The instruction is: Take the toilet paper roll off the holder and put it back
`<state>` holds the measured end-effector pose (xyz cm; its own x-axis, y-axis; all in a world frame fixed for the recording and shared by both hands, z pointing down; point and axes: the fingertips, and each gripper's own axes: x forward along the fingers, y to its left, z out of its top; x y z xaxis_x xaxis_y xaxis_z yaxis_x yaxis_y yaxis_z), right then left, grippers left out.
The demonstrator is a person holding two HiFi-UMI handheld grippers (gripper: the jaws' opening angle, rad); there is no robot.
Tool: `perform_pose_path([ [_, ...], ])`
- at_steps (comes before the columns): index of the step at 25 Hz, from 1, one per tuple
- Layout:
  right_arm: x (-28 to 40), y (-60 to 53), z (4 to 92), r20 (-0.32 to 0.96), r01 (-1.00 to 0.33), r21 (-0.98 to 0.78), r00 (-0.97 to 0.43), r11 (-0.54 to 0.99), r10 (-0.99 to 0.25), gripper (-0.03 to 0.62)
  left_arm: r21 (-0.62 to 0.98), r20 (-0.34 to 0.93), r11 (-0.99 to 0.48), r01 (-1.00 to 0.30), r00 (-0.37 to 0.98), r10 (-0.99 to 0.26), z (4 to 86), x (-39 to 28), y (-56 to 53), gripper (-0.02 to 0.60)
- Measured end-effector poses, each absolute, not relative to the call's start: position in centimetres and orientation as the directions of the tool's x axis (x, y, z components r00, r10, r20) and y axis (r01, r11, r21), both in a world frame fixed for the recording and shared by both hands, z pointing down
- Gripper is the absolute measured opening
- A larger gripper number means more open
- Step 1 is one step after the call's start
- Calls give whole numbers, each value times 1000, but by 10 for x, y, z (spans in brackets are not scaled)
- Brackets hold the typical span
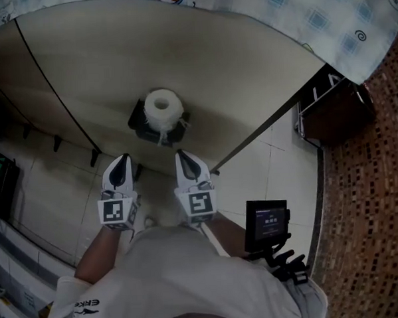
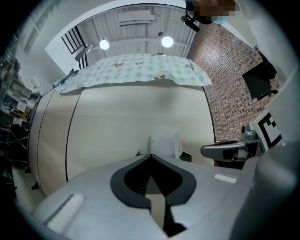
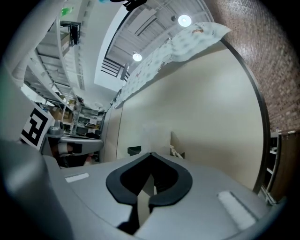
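Ahead of the clenched, empty left gripper (image 1: 122,160) and right gripper (image 1: 184,156), the upright toilet paper roll (image 1: 163,108) is being faced, nearer the right.

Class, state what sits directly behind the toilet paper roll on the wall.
A black holder shows behind the toilet paper roll, against the beige wall. The roll covers the holder's middle.

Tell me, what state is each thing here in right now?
toilet paper roll: sitting on its holder
left tool: shut, empty, short of the roll
right tool: shut, empty, short of the roll
patterned cloth: draped over the wall panel's top
small screen: lit
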<state>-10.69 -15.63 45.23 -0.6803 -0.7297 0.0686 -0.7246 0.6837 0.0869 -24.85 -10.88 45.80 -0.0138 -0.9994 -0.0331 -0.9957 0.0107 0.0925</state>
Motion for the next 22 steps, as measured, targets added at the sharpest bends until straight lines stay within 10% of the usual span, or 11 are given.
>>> perform_pose_path([
  [18,-109,-211,434,66,-724,96,-680,683,-730,21,83,-59,-22,-996,17,-998,445,-262,-162,2],
  [22,-130,-210,433,137,-631,88,-759,771,-636,263,71,-54,-27,-997,23,-998,449,-264,-166,2],
])
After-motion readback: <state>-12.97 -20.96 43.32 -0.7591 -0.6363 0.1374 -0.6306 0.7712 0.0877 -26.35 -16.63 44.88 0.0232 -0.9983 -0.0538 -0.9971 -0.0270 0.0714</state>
